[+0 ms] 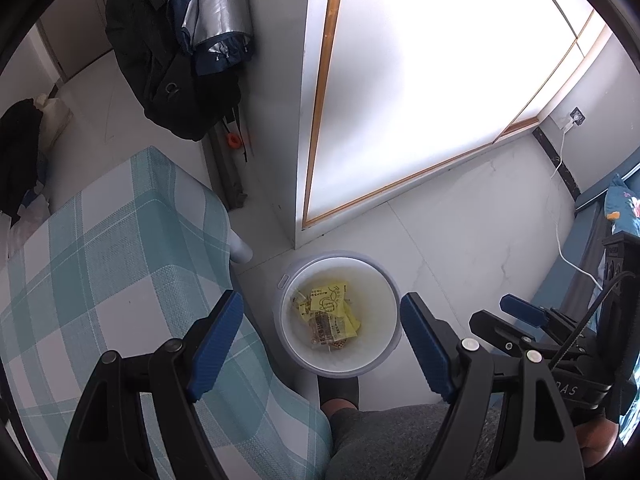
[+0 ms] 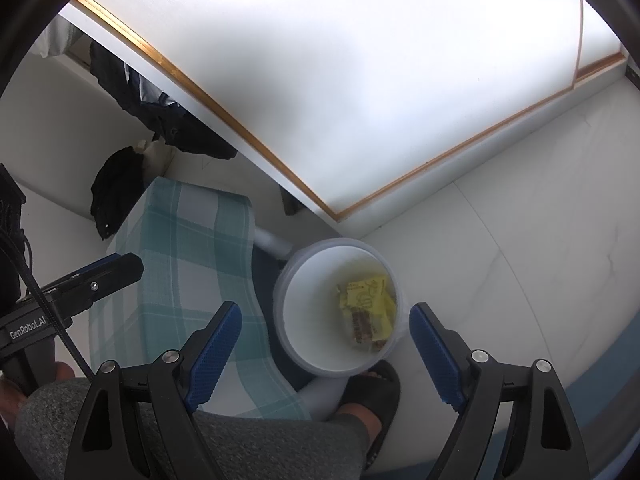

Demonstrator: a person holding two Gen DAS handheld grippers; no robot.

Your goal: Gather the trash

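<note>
A round white bin [image 1: 384, 354] stands on the pale floor beside a table leg. Yellow wrappers [image 1: 332, 314] and a brown packet lie at its bottom. My left gripper [image 1: 322, 344] hangs open above the bin with nothing between its blue pads. In the right wrist view the same bin [image 2: 304, 320] sits below and slightly left, with the yellow wrappers [image 2: 366, 292] inside. My right gripper [image 2: 324, 344] is open and holds nothing. The right gripper [image 1: 520, 310] also shows at the right of the left wrist view, and the left gripper [image 2: 116, 266] at the left of the right wrist view.
A table with a teal checked cloth [image 1: 104, 272] stands left of the bin. A person's grey trouser leg [image 2: 200, 436] and dark slipper [image 2: 376, 392] are right beside the bin. A white cabinet door with a gold edge [image 1: 420, 100] rises behind. A dark jacket [image 1: 160, 60] hangs at the back left.
</note>
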